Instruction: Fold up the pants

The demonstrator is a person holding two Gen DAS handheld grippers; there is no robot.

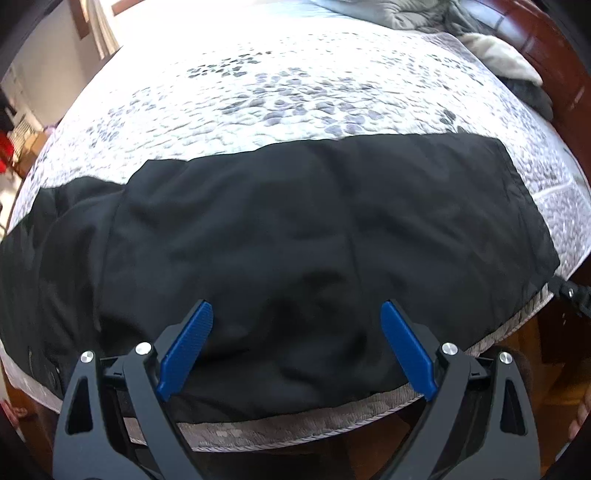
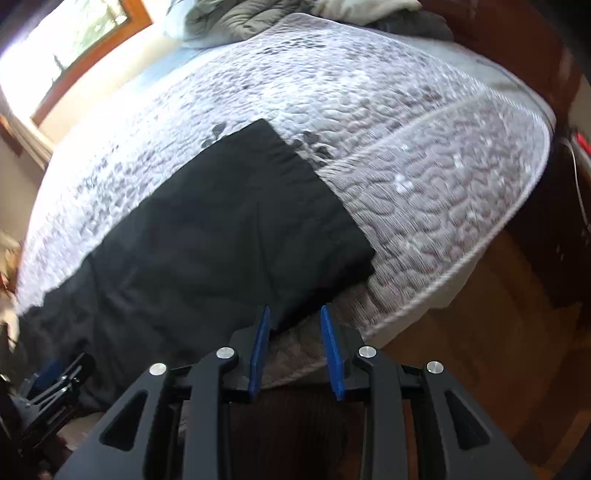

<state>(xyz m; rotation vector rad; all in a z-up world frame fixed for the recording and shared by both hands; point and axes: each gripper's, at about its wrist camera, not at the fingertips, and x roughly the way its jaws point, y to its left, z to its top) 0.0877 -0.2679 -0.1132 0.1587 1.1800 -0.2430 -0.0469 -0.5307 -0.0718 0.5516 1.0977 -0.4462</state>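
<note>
Two hand-held grippers hang over the near edge of a bed, both pointing steeply down. The black pants (image 1: 295,236) lie spread flat across the patterned quilt (image 1: 280,96), running along the near side of the bed (image 2: 443,206), folded lengthwise into one long dark band. One end forms a squared edge towards the right in the left wrist view; the other end bunches into looser folds at the left.

The left hand-held gripper (image 1: 297,314) stands with its jaws wide apart above the pants' near edge, blue pads (image 1: 186,350) clear of the cloth and nothing between them.

The right hand-held gripper (image 2: 294,314) sits at the squared end of the pants (image 2: 229,229), over the corner where the fabric meets the quilt's grey border (image 2: 406,291). Its jaws stand narrow with a visible gap, and no cloth is caught between the blue pads (image 2: 258,347); the left pad lies against the pants' edge in the picture, but whether it touches cannot be told.

A heap of grey bedding (image 2: 258,18) lies at the far end of the bed, beside a dark wooden headboard (image 1: 554,55).
</note>
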